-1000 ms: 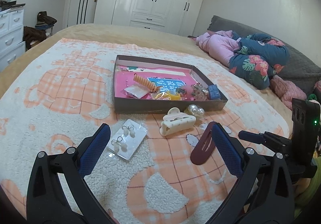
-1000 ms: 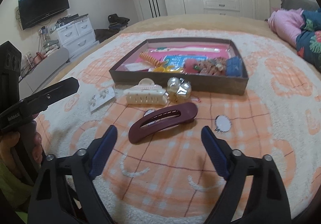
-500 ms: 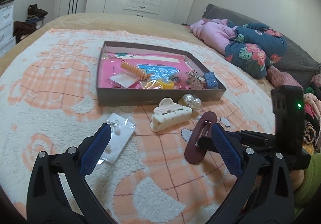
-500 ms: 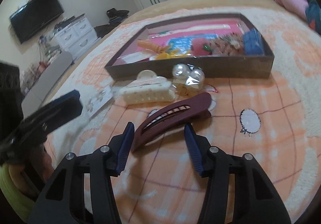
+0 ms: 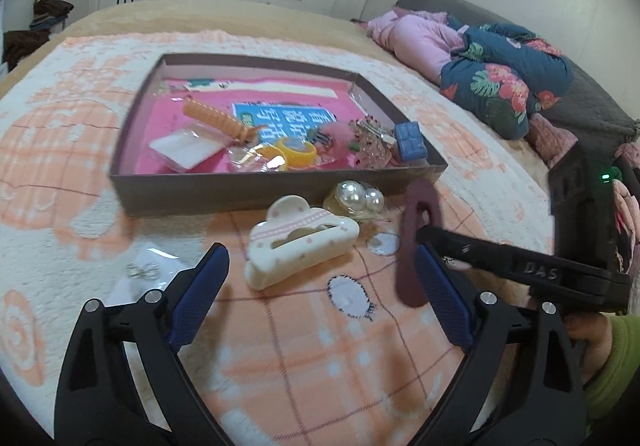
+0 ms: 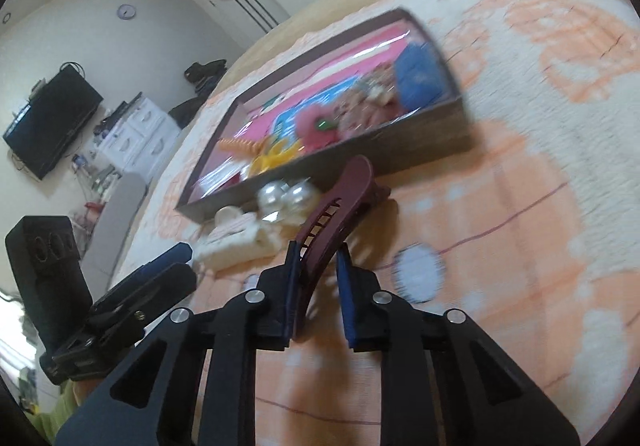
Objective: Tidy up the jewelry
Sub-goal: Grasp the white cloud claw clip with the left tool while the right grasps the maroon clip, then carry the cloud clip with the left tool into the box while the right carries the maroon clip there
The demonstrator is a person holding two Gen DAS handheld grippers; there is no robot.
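My right gripper point(image 6: 318, 278) is shut on a maroon hair clip point(image 6: 340, 202) and holds it tilted up off the blanket; the clip also shows in the left wrist view point(image 5: 416, 234), pinched by the right gripper's fingers point(image 5: 452, 244). My left gripper point(image 5: 320, 294) is open and empty, hovering over a cream claw clip point(image 5: 300, 242). Pearl earrings in a clear bag point(image 5: 358, 198) lie against the front wall of the brown box point(image 5: 240, 190), which holds several hair accessories on a pink lining. An earring card point(image 5: 148, 270) lies to the left.
Everything lies on a peach-and-white fleece blanket point(image 5: 320, 358) on a bed. Folded pink and floral clothes point(image 5: 480, 62) sit at the far right. A wardrobe, a white dresser point(image 6: 132, 134) and a wall TV point(image 6: 48, 122) stand beyond the bed.
My right gripper has closed on the maroon hair clip and lifted its end off the blanket. My left gripper has moved forward toward the cream claw clip, still open.
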